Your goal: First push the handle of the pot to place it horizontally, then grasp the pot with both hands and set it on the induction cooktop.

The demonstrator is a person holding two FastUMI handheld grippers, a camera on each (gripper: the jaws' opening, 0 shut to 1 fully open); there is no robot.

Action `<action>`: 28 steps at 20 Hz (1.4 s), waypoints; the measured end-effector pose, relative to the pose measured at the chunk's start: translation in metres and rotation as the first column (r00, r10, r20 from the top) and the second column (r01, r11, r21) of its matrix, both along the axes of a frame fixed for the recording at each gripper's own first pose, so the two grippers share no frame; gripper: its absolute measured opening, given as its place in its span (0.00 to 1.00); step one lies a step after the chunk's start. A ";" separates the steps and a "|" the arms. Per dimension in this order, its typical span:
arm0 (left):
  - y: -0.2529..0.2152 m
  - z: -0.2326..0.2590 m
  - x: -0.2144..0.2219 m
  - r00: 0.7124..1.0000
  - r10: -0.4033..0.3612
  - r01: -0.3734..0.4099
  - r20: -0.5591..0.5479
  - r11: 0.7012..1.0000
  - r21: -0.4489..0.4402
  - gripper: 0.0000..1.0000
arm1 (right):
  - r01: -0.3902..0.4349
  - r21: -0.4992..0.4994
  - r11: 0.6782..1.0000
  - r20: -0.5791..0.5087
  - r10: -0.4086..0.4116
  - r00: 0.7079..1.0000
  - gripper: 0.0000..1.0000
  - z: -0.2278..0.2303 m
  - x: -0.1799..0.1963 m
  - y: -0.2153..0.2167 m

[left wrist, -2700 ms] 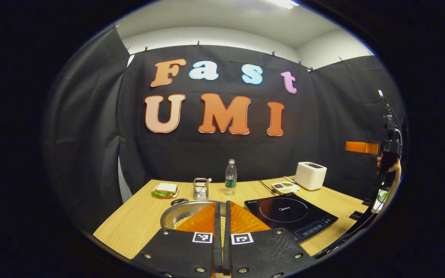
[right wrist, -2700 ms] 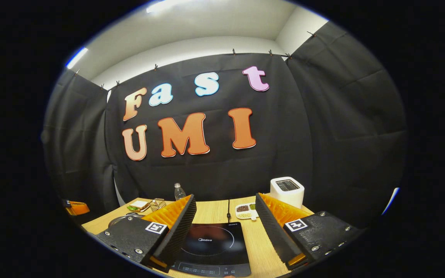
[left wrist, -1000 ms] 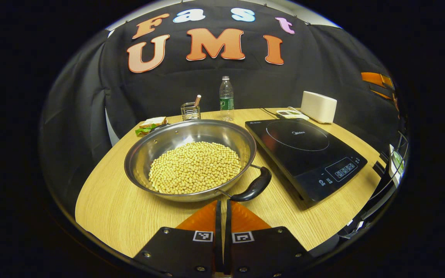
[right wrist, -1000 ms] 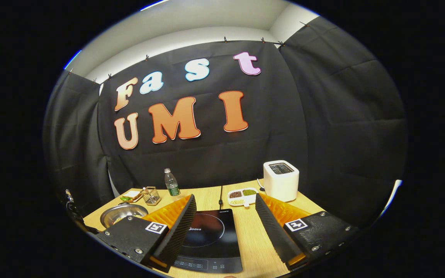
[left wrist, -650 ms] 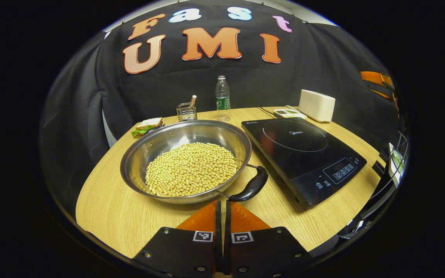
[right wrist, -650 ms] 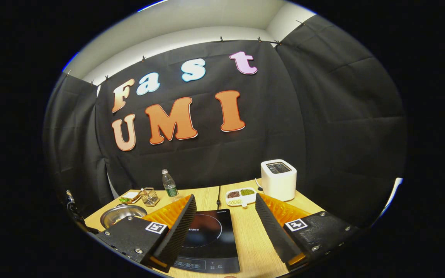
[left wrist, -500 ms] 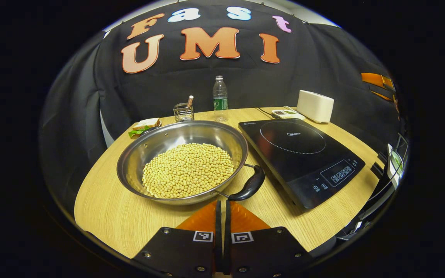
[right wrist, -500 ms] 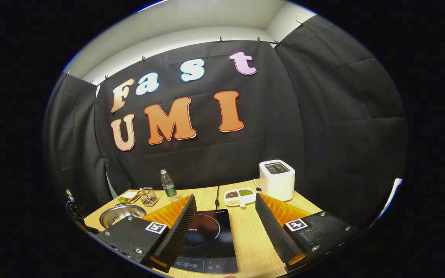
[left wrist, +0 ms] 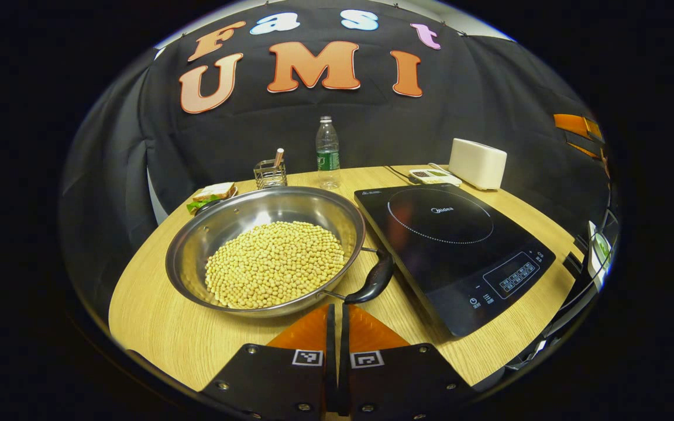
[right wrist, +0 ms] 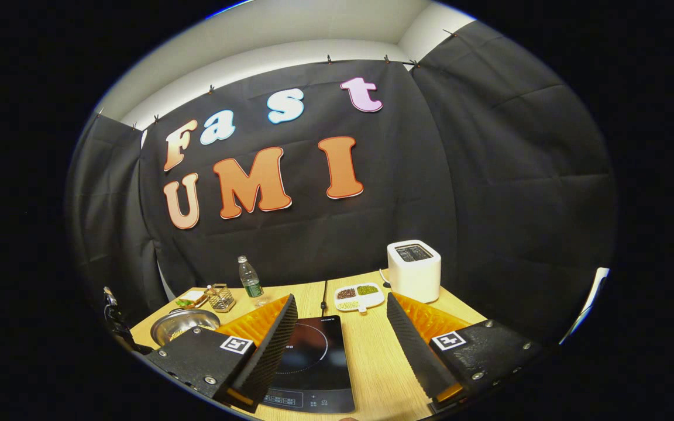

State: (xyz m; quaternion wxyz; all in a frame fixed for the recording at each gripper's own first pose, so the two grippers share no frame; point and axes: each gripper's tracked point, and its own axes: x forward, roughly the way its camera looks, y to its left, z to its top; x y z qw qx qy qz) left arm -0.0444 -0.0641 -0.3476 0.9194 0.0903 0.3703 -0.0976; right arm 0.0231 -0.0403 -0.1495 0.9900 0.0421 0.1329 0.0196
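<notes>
In the left gripper view, we saw a round wooden desk (left wrist: 155, 327) with a black cloth wall behind it. A big shiny pot (left wrist: 196, 257) sat on the desk, full of little yellow beans (left wrist: 272, 263). The pot's black handle (left wrist: 375, 280) stuck out toward us and a bit to the right, close to the induction cooktop (left wrist: 454, 234). The flat black cooktop lay on the desk just beside the pot, on its right. At the back of the desk stood a water bottle (left wrist: 327, 149), a small wire holder (left wrist: 267, 173), a sandwich (left wrist: 211, 193), a white toaster (left wrist: 477, 162) and a little tray (left wrist: 433, 174). The left hand-held gripper (left wrist: 337, 316) was at the bottom, with its two fingers pressed together and nothing between them. Its tip was just near the handle, and we could not tell if it touched.

In the right gripper view, we looked from higher up. We saw the black cloth wall, a white wall and the ceiling above it. The right hand-held gripper (right wrist: 343, 318) had its fingers wide apart and held nothing. Between the fingers lay the induction cooktop (right wrist: 313, 362) on the desk (right wrist: 372, 368). The pot (right wrist: 185, 321) was far over on the left. The toaster (right wrist: 413, 270), the tray of seeds (right wrist: 359, 295), the bottle (right wrist: 249, 280) and the wire holder (right wrist: 220, 298) stood at the back.
</notes>
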 end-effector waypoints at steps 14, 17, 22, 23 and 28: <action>-0.025 -0.015 0.036 0.999 -0.014 0.012 -0.031 0.998 -0.062 0.02 | 0.034 0.006 0.999 -0.022 -0.033 0.999 0.96 -0.013 0.004 -0.016; -0.029 -0.017 0.042 0.999 -0.022 0.020 -0.032 0.998 -0.053 0.02 | 0.037 0.001 0.999 -0.029 -0.037 0.999 0.96 -0.017 0.006 -0.019; -0.035 -0.021 0.053 0.999 -0.031 0.029 -0.035 0.999 -0.044 0.02 | 0.045 0.006 0.999 -0.048 -0.045 0.998 0.96 -0.026 0.013 -0.026; -0.035 -0.021 0.055 0.999 -0.033 0.032 -0.035 0.999 -0.044 0.02 | 0.049 0.007 0.999 -0.053 -0.049 0.997 0.96 -0.029 0.014 -0.028; -0.040 -0.025 0.067 0.999 -0.034 0.031 -0.041 0.998 -0.061 0.02 | 0.065 0.010 0.998 -0.066 -0.064 0.996 0.96 -0.036 0.022 -0.033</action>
